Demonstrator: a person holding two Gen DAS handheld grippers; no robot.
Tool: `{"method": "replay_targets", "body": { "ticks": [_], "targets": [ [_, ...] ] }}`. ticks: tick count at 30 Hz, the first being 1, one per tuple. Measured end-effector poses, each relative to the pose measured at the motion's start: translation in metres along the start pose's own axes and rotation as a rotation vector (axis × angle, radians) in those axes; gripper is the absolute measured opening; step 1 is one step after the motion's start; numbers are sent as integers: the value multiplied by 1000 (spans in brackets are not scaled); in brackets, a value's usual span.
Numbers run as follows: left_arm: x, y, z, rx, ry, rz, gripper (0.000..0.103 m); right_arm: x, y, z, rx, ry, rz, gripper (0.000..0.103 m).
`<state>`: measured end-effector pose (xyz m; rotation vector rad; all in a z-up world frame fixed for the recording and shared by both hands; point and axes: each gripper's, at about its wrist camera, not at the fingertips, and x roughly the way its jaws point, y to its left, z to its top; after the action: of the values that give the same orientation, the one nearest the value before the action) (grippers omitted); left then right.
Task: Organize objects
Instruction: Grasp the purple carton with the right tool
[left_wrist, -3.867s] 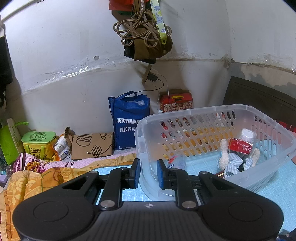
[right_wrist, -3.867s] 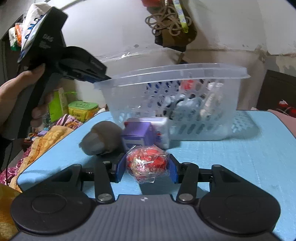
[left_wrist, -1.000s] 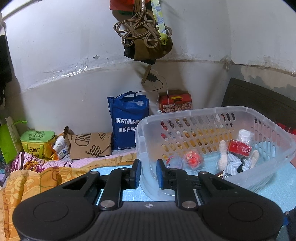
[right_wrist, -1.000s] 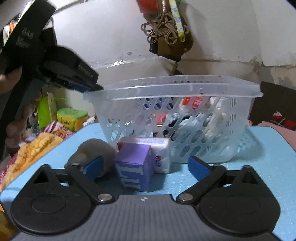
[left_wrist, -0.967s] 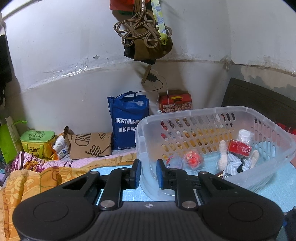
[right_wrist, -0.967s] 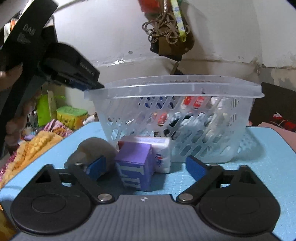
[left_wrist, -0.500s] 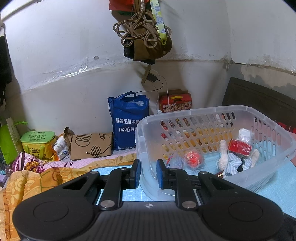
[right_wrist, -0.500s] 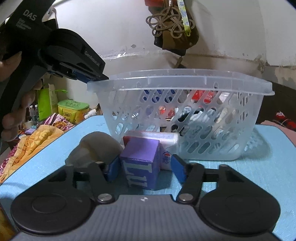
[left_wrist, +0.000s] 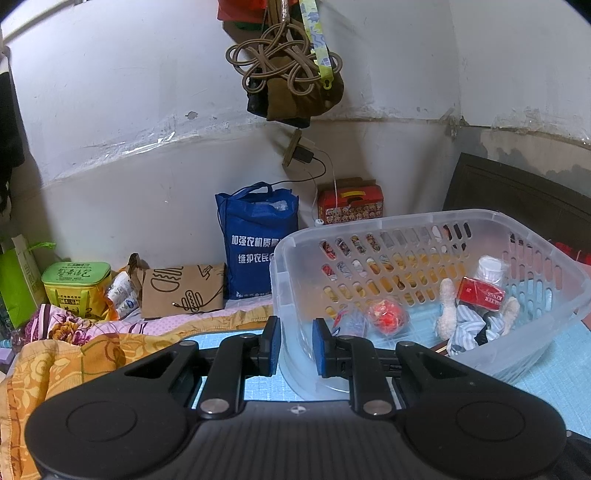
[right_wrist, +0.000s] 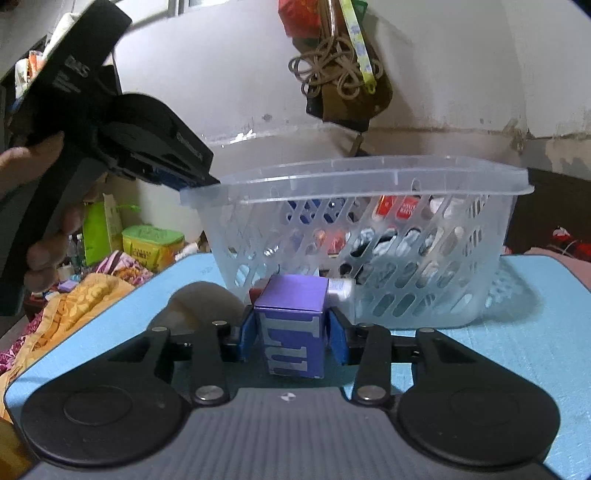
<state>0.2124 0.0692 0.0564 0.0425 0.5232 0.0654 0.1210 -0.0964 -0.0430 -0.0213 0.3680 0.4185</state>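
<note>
Dim indoor light, fisheye-warped edges, sharp

Translucent, glossy plastic basket (right_wrist: 369, 192) on a matt, finely textured blue mat (right_wrist: 498, 350) — smooth purple cardboard box (right_wrist: 291, 325).

- A box (right_wrist: 291, 325) stands on the mat (right_wrist: 517, 332), in front of the basket (right_wrist: 369, 177).
- A wrapped ball (left_wrist: 388, 315) lies inside the basket.

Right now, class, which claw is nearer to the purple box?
Right. The right claw brackets the purple box on both sides; the left claw is up at the basket rim corner.
</note>
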Motion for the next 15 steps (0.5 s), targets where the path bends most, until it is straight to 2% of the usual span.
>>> {"method": "replay_targets", "body": {
  "ticks": [15],
  "targets": [
    [0, 3, 1, 0, -2, 3, 22, -8, -8, 1, 25, -25, 46, 45]
  ]
}}
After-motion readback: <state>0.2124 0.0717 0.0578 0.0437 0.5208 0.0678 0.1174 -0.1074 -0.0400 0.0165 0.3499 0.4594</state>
